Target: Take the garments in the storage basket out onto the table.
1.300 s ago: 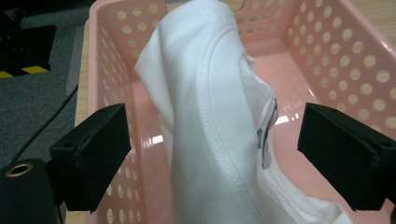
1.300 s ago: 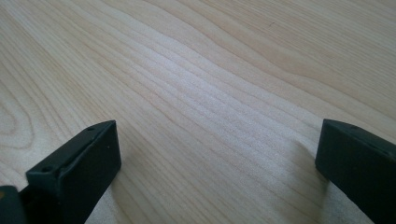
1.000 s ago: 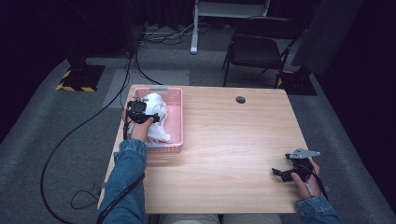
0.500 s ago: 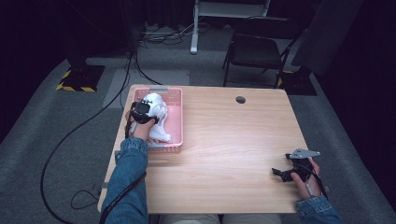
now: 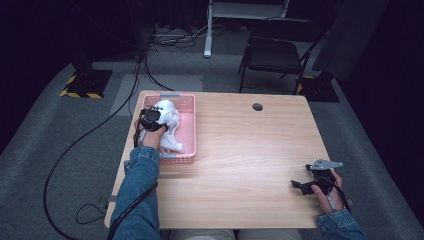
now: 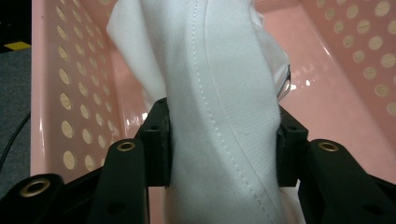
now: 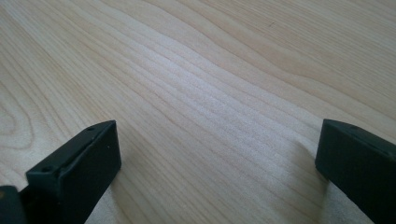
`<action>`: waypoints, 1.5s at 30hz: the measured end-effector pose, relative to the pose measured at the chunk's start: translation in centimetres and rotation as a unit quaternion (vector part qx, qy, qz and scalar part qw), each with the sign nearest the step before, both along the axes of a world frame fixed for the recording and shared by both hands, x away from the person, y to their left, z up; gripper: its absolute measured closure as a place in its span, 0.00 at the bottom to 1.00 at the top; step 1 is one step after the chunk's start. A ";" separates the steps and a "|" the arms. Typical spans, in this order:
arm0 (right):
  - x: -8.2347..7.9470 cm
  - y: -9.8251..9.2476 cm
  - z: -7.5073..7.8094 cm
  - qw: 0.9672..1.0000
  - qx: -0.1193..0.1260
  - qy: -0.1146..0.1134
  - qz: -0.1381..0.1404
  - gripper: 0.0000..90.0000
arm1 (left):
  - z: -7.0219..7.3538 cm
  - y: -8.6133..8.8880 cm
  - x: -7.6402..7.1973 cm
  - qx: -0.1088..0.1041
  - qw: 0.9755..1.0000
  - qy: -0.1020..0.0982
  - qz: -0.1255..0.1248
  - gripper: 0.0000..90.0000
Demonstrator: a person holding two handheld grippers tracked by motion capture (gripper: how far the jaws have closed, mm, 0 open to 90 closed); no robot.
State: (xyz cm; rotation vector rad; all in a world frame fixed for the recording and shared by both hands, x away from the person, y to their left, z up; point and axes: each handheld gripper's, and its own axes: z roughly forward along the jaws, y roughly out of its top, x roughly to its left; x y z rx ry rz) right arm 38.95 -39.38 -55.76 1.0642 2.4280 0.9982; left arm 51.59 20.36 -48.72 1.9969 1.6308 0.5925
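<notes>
the left gripper (image 6: 223,154) is closed on a thick fold of the white cloth (image 6: 224,93); its jaws have just been closing, and the fabric is now pressed between both pads. the cloth lies inside the pink perforated basket (image 5: 187,131), bunched ahead of and above the jaws. for a good lift, the grip should be kept firm and the cloth drawn straight up, away from the basket wall beside the left jaw, so that no hem is caught on it. the right gripper (image 7: 219,172) is held open over bare wooden table (image 7: 210,70), with nothing between its jaws.
</notes>
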 end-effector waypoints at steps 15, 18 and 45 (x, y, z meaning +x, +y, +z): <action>0.0 0.0 0.0 1.000 0.000 0.000 0.000 0.00 | 3.5 -0.5 -0.5 0.000 1.000 -0.019 -0.003 0.58; 0.0 0.0 0.0 1.000 0.000 0.000 0.000 0.00 | 4.3 -0.6 -0.5 -0.005 1.000 -0.019 -0.008 0.57; 0.0 0.0 0.0 1.000 0.000 0.000 0.000 0.00 | 9.5 -2.7 -1.4 -0.018 0.999 -0.025 -0.010 0.57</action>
